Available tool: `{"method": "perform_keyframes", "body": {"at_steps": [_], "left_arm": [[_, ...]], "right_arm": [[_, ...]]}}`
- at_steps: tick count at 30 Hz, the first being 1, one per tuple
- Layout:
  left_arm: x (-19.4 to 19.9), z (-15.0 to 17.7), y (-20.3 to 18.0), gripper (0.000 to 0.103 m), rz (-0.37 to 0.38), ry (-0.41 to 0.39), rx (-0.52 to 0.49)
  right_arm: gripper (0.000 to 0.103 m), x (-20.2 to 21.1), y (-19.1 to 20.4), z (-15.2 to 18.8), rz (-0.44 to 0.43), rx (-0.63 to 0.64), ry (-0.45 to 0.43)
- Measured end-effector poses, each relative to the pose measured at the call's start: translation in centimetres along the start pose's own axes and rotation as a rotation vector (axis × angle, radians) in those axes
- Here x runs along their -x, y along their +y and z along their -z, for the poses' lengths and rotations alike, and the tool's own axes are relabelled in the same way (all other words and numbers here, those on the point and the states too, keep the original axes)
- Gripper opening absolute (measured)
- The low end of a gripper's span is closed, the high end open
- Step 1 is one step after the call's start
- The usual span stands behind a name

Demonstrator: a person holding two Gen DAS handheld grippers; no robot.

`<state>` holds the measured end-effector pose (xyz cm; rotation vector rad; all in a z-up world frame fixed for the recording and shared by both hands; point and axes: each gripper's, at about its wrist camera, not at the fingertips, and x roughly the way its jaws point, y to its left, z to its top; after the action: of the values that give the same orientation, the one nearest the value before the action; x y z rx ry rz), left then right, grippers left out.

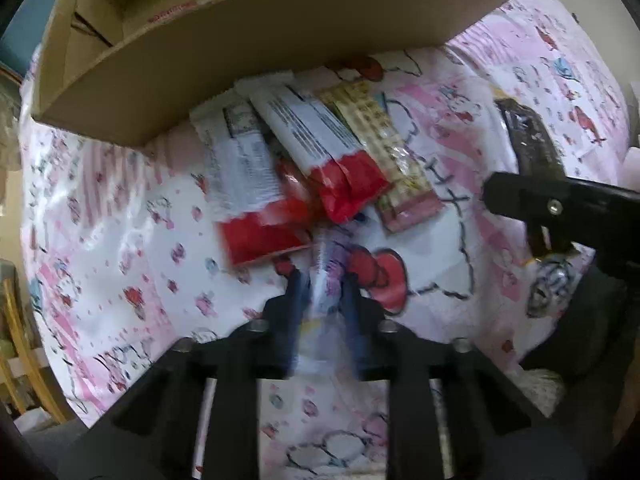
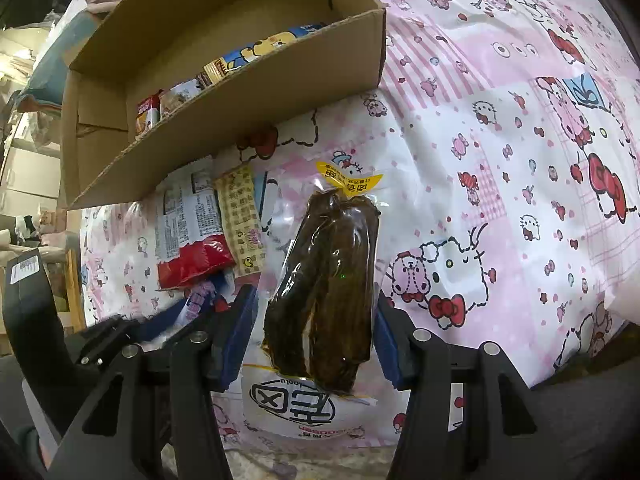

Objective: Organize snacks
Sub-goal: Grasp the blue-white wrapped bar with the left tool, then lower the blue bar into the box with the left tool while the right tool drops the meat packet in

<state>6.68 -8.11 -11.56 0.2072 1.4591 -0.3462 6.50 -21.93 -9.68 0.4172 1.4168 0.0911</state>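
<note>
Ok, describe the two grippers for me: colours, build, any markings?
Both are matte black frames with silver round bolt heads and angular cut-outs. The right gripper carries blue finger pads. The left gripper has the same black frame with darker blue fingers, blurred here. A white printed label sits on the left unit's body.
</note>
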Motion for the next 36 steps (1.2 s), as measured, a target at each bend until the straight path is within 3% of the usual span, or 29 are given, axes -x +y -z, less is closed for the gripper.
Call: {"method": "perform_keyframes", "body": {"at_steps": [14,22,27,36], "left_arm": [[4.7,1.9,3.6,0.014,0.024,-0.073,0.187],[8.2,4.1,6.3,0.014,0.048,-0.116,0.257],[10.1,2.0,8.2,0.014,0.047,-0.155,0.328],[15.5,-2.9,11.8,0.014,0.003,-0.316,0.372]], "right_arm": [[0.057,0.6,1.3,0.1,-0.039,0.023,-0.018],[0.057,2.9,2.5,0.4,-0.111,0.032,-0.053],[0.057,5.3,4.1,-0.2,-0.174,0.047,-0.097],[0.057,9.4,5.9,-4.5,-0.351,0.049,-0.182]]}}
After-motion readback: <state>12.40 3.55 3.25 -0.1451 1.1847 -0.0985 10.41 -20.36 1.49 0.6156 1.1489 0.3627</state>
